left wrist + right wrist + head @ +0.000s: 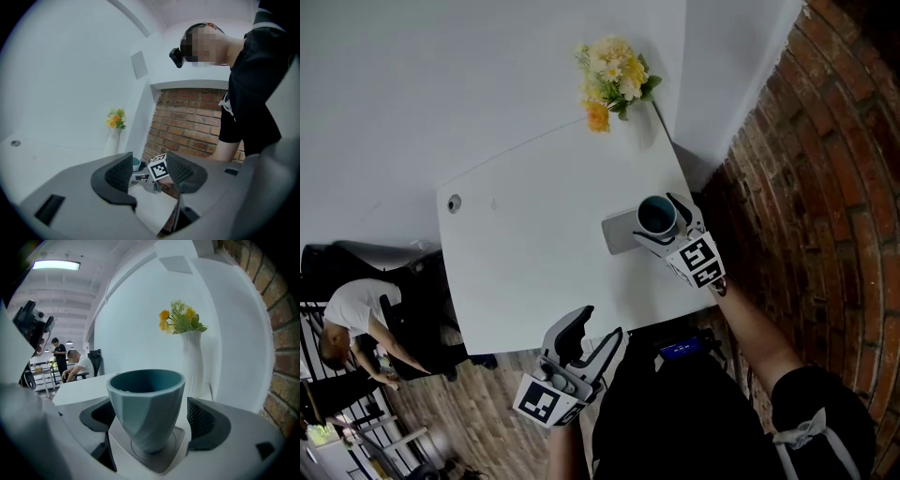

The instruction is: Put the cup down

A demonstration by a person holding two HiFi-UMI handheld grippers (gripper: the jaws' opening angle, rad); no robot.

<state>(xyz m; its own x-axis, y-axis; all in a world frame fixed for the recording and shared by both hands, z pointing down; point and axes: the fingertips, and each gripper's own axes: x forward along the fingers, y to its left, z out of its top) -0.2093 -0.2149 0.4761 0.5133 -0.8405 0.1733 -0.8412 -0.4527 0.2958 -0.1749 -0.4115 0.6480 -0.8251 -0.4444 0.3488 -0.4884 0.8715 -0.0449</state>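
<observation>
A teal cup [656, 215] stands upright on a grey coaster [619, 232] near the right edge of the white table [534, 253]. My right gripper [660, 221] is open around the cup, one jaw on each side. In the right gripper view the cup [146, 404] rests on the coaster [157, 461], and there is a gap between the right pad [201, 420] and the cup's wall. My left gripper [596, 326] hangs open and empty off the table's front edge. Between its jaws [149, 173] a sliver of the cup [136, 164] shows in the left gripper view.
A white vase with yellow flowers [614, 70] stands at the table's far right corner. A brick wall [825, 169] runs along the right. A round cable hole [454, 202] sits at the table's left. A person [356, 319] sits in a chair at the lower left.
</observation>
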